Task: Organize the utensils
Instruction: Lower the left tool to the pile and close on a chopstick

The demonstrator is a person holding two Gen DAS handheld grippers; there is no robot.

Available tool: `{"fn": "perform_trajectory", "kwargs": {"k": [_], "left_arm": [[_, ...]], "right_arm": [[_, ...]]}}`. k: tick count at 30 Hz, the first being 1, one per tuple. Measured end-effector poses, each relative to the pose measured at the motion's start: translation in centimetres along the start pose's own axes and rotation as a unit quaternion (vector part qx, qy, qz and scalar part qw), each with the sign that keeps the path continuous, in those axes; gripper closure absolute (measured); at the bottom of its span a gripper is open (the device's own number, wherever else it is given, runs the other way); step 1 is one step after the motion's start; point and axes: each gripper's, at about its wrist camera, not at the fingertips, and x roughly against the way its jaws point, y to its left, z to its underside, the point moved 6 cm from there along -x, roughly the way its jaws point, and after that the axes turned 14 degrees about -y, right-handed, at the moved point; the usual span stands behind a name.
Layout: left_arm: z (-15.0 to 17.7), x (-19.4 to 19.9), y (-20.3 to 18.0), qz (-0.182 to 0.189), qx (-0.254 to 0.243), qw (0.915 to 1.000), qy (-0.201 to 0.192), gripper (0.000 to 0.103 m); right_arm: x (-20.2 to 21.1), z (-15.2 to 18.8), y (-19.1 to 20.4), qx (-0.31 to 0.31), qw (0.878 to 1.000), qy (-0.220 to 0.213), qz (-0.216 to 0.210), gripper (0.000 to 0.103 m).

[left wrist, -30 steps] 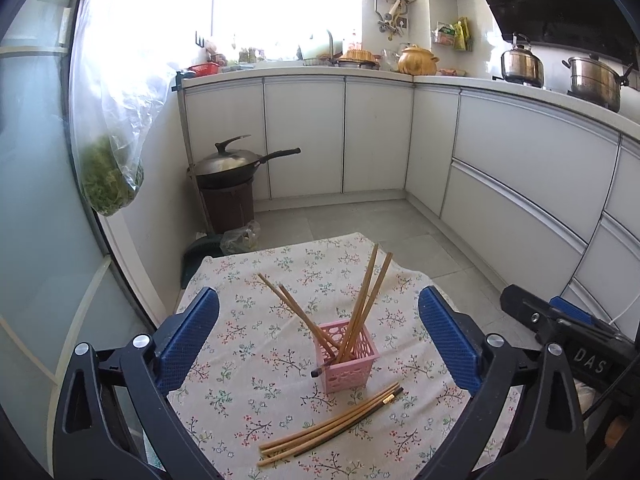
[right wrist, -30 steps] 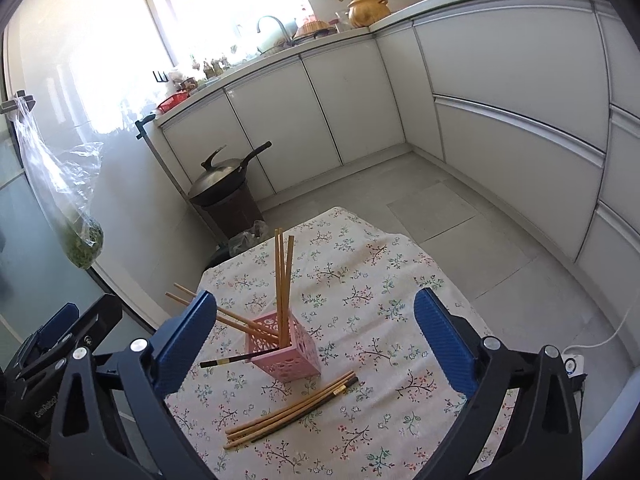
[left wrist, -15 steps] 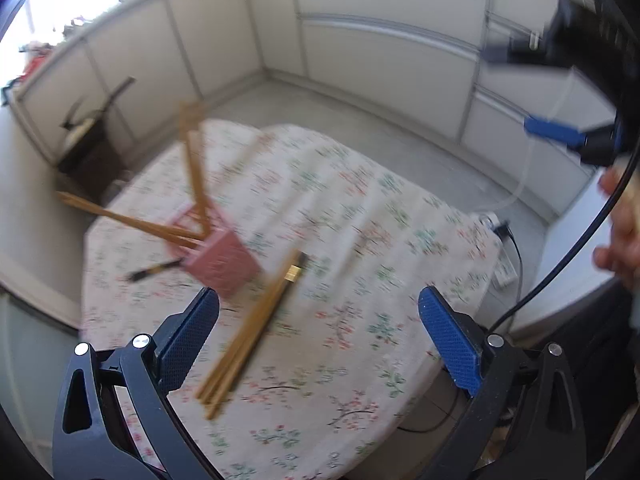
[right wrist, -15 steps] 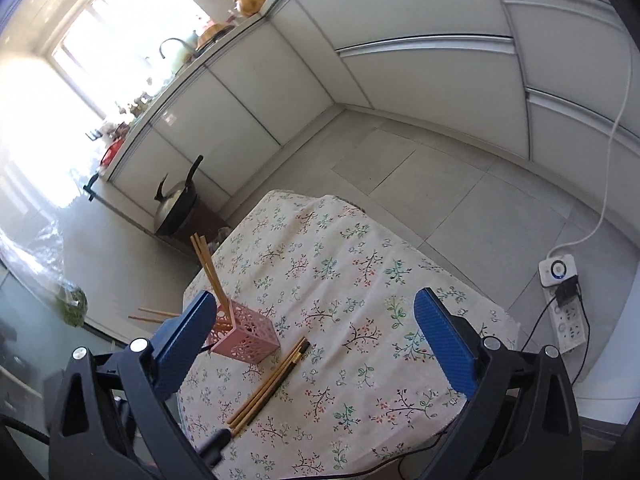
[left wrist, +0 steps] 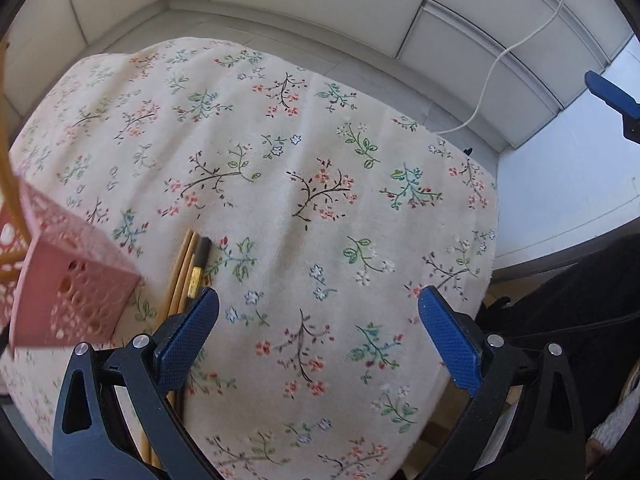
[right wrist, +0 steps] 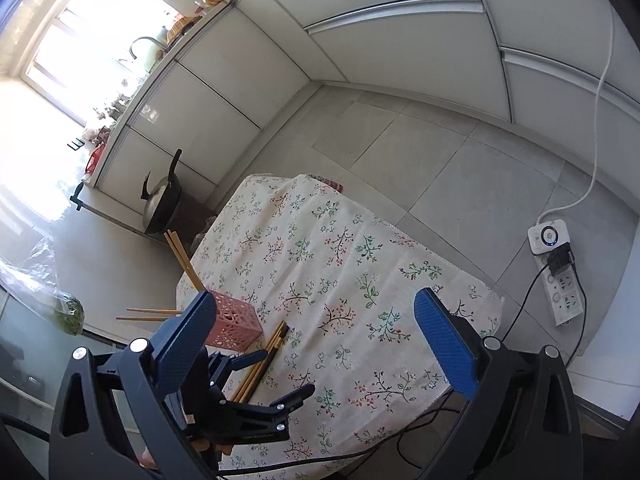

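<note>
- Two grippers, left (left wrist: 318, 328) and right (right wrist: 322, 334), hover with jaws spread, gripping nothing.
- Loose chopsticks (right wrist: 262, 360) lie on the worktop (right wrist: 340, 264), at 4 o'clock of the pink holder (right wrist: 234, 322).
- More chopsticks lean inside it.

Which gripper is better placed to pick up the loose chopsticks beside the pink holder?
Left. The left gripper is open and low over the cloth, one finger right at the chopsticks beside the holder. The right gripper, also open, sits higher and farther back.
</note>
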Motion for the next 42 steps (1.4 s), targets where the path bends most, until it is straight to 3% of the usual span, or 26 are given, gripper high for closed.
{"fn": "perform_trajectory", "kwargs": {"k": [2,5,10,12,13,20,25,31,38,42], "left_arm": [[-0.2,-0.8,1.0,-0.020,-0.003,0.9998,0.006,0.007],[-0.2,-1.9,2.0,-0.021,0.015,0.9995,0.016,0.007],[0.2,-3.3,3.1,-0.043,0.000,0.9987,0.028,0.008],[0.7,-4.1,4.1,-0.056,0.016,0.9972,0.048,0.013],[0.7,-4.0,4.1,-0.054,0.014,0.9976,0.040,0.015],[0.8,-3.1,2.5,-0.068,0.005,0.9968,0.043,0.047],[0.3,-2.8,0.8,-0.064,0.017,0.9975,0.027,0.048],[0.7,-1.1,-2.8,-0.048,-0.034,0.9982,0.017,0.046],[2.5,-2.1,-0.6,-0.062,-0.031,0.9969,0.035,0.046],[2.4,-2.9,-0.6,-0.074,-0.041,0.9953,0.048,0.054]], "right_arm": [[-0.5,0.2,-0.3,-0.010,1.000,0.016,-0.002,0.007],[-1.1,0.6,-0.4,-0.021,0.999,0.035,-0.006,0.007],[-1.8,1.2,-0.4,-0.020,0.999,0.050,-0.003,0.007],[-1.9,1.3,-0.6,-0.022,0.998,0.053,0.000,0.007],[-1.9,1.3,-0.7,-0.024,0.998,0.054,0.002,0.007],[-2.3,1.4,-1.1,-0.032,0.998,0.060,0.005,0.007],[-2.2,1.3,-1.2,-0.034,0.998,0.057,0.006,0.007],[-2.0,1.3,-1.2,-0.044,0.997,0.063,-0.002,0.007],[-2.2,1.8,-1.1,-0.034,0.997,0.067,0.002,0.007],[-2.5,1.8,-1.4,-0.037,0.997,0.069,0.007,0.007]]}}
